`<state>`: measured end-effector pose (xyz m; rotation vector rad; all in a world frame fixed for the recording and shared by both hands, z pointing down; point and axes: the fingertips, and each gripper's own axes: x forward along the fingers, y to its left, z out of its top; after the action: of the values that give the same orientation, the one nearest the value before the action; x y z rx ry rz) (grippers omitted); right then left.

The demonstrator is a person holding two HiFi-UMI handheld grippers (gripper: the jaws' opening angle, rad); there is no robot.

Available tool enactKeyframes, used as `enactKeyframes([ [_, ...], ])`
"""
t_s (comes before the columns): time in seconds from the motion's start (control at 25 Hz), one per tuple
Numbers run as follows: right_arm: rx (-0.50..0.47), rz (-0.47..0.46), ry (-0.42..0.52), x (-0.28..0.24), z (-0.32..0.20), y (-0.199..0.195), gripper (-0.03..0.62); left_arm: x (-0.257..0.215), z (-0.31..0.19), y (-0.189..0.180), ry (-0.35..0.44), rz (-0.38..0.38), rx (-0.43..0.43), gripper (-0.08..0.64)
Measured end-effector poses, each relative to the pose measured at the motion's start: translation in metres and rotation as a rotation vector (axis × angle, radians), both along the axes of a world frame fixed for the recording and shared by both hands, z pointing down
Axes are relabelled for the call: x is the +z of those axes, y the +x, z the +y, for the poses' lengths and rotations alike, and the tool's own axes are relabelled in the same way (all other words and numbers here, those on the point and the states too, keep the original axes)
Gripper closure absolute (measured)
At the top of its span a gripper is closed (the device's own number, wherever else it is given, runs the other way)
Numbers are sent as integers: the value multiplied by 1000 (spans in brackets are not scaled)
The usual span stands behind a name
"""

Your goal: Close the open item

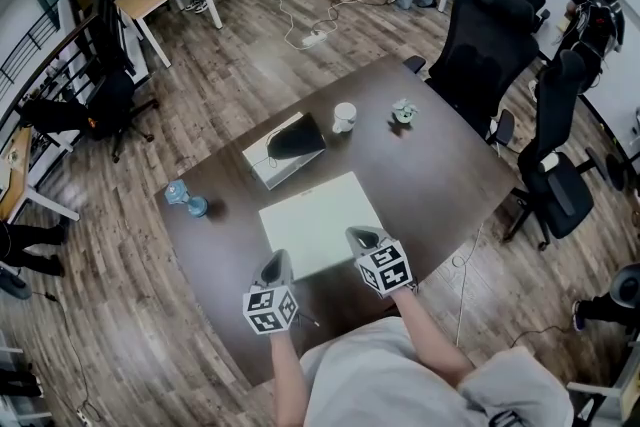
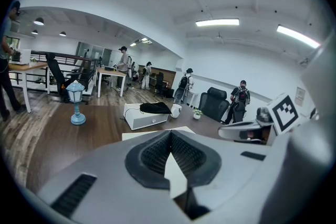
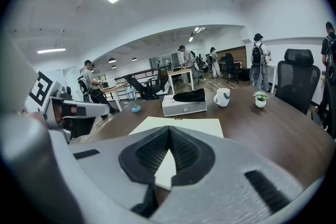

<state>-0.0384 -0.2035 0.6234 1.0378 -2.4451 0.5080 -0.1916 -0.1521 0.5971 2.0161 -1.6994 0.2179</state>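
White flat box [image 1: 318,220] lies shut near the table's [image 1: 440,165] front edge, lid down. Both grippers sit at its near side, the left gripper [image 1: 278,260] by its front-left corner and the right gripper [image 1: 362,237] over its front edge. Each has its fingers pressed together, pinching nothing. Toward the far edge stand a drawer unit [image 1: 270,165] with a black pouch [image 1: 296,140] on top, a mug [image 1: 344,117] and a small plant [image 1: 403,112].

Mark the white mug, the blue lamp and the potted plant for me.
white mug [image 1: 344,115], head view, on its open top.
blue lamp [image 2: 76,92], left gripper view, on its lantern head.
potted plant [image 1: 403,112], head view, on its leaves.
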Motion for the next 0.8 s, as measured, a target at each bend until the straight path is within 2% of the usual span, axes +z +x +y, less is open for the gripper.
enactKeyframes([
  [0.8, 5, -17, -16, -1, 3, 2, 588, 0, 1, 2, -3, 0, 19, 555],
])
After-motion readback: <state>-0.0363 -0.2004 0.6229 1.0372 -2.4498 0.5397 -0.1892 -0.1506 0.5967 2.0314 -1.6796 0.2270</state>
